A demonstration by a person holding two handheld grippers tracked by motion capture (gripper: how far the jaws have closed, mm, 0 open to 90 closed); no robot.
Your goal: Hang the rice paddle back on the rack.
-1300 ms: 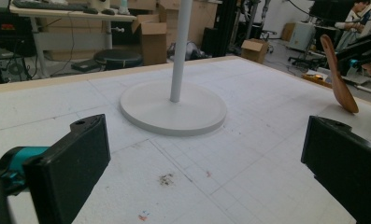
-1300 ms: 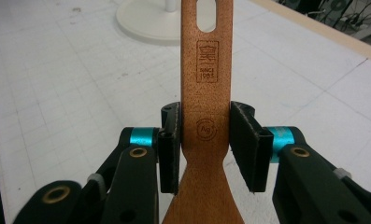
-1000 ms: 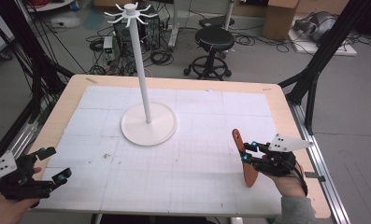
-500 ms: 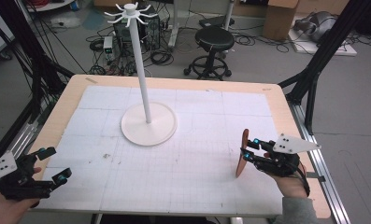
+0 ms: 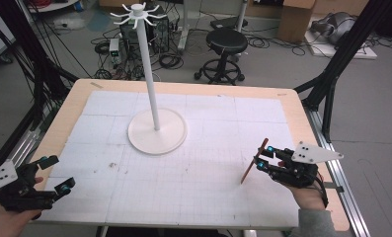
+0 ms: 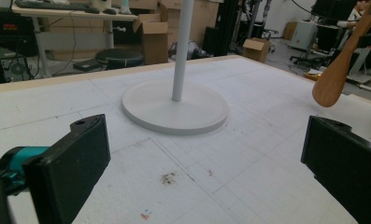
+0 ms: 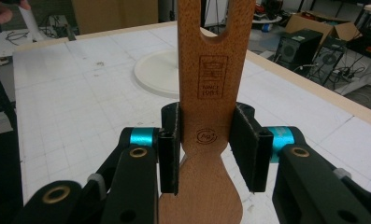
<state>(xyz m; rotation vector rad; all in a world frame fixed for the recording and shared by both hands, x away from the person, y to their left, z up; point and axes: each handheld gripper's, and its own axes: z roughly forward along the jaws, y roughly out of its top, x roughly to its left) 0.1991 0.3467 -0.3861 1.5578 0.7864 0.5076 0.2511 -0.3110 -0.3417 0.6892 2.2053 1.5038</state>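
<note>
A white rack (image 5: 156, 127) with hooked arms at its top stands mid-table. Near the table's right edge, the right gripper (image 5: 263, 159) clamps a wooden spatula (image 5: 253, 161) by its handle, blade down, clear of the mat. It looks light, stiff and smooth; the flat handle suits gripping. The left gripper (image 5: 55, 174) rests with jaws apart, empty.

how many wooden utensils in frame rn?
1. A wooden spatula, clamped between the right gripper jaws near the table's right edge, off the surface and tilted. Nothing suggests another hidden one.
</note>
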